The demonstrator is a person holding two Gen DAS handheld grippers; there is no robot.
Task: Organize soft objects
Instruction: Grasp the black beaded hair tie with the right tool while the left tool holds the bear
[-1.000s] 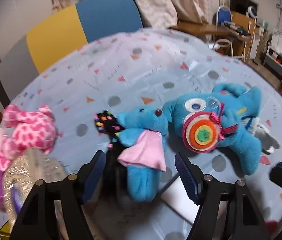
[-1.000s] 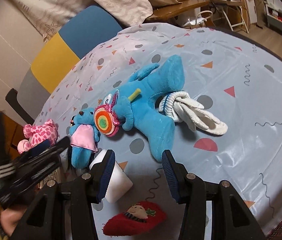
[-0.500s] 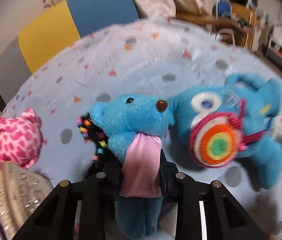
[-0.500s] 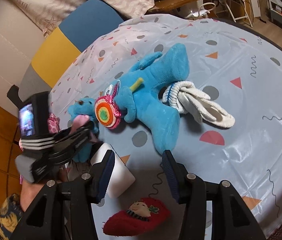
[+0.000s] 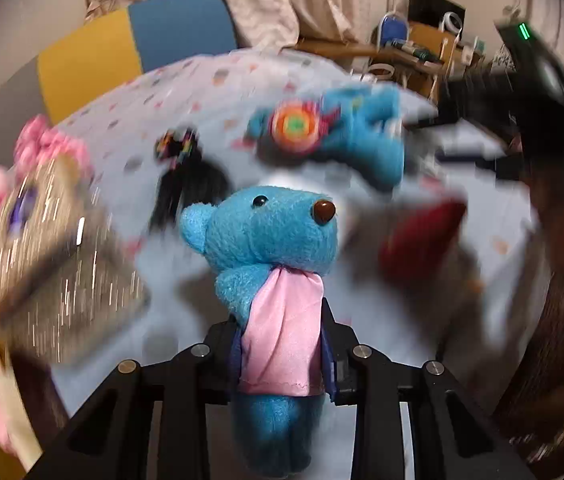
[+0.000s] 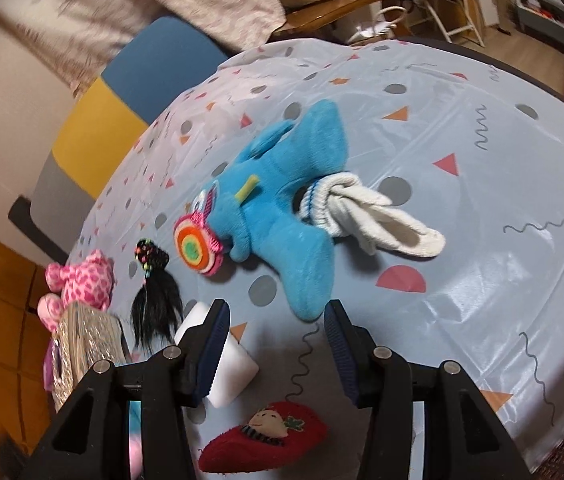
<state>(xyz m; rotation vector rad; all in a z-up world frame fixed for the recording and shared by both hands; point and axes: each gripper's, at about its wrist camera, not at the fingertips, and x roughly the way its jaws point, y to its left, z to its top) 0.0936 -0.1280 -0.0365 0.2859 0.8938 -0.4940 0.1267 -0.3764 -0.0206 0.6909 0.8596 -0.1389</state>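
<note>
My left gripper is shut on a small blue teddy bear with a pink cape and holds it up above the table. My right gripper is open and empty, just above the table. Beyond it lies a big blue plush with a rainbow disc, also blurred in the left wrist view. White socks lie by its right side. A red slipper lies under the right gripper. A pink spotted plush sits at the left edge.
A black hairpiece with coloured beads lies left of the big plush. A white block sits by the right gripper's left finger. A glittery bag stands at the left. A yellow-and-blue chair is behind the patterned tablecloth.
My left gripper closed on the blue bear and lifted it off the table, away from the big plush. The right gripper stayed open and barely moved.
</note>
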